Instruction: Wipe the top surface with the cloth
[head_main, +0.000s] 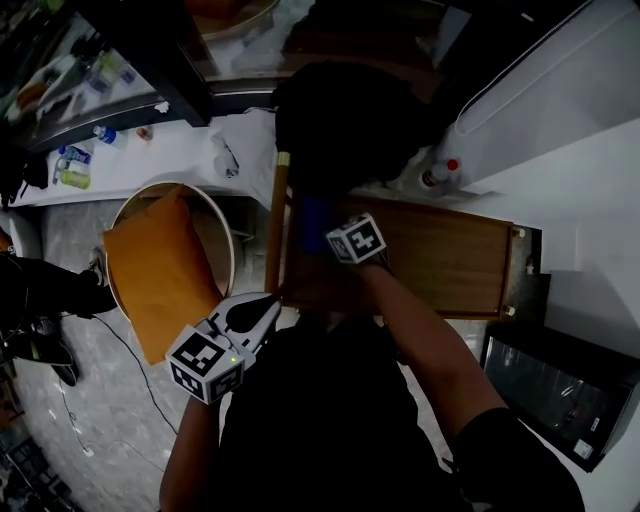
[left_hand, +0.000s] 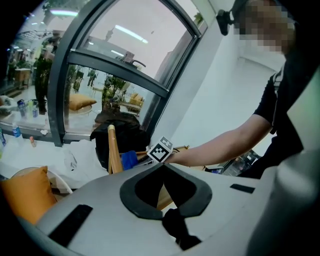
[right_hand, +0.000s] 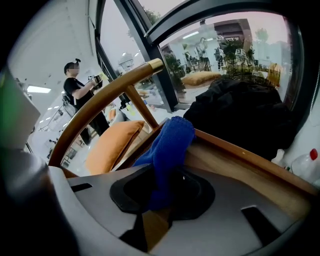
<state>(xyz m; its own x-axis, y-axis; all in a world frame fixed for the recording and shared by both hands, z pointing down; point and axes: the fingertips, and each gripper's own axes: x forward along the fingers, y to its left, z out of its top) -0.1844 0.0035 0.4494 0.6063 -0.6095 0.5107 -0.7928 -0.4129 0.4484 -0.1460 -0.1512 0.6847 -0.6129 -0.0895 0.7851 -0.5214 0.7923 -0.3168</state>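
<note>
Your left gripper (left_hand: 162, 169) is the nearest to you, by the near left corner of the wooden top (head_main: 440, 255); its jaws are pressed fully together and there is nothing between them. Your right gripper (right_hand: 164, 182) is clamped on the blue cloth (right_hand: 170, 140); the cloth stands up from the jaws in a bunch over the left end of that top, just beside the wooden rail (head_main: 277, 215). The only print on the tools is the black-and-white square markers on their cubes. Left of the rail, an orange cushion (head_main: 160, 265) lies in a round seat (head_main: 229, 245). Beyond the cloth, a black bag (head_main: 345, 120) crowds the far edge of the top; a bottle with a red cap (head_main: 442, 172) stands to the right of it. Farther left, small bottles (head_main: 75, 165) stand on a white ledge (head_main: 180, 150); their labels are too small to read.
</note>
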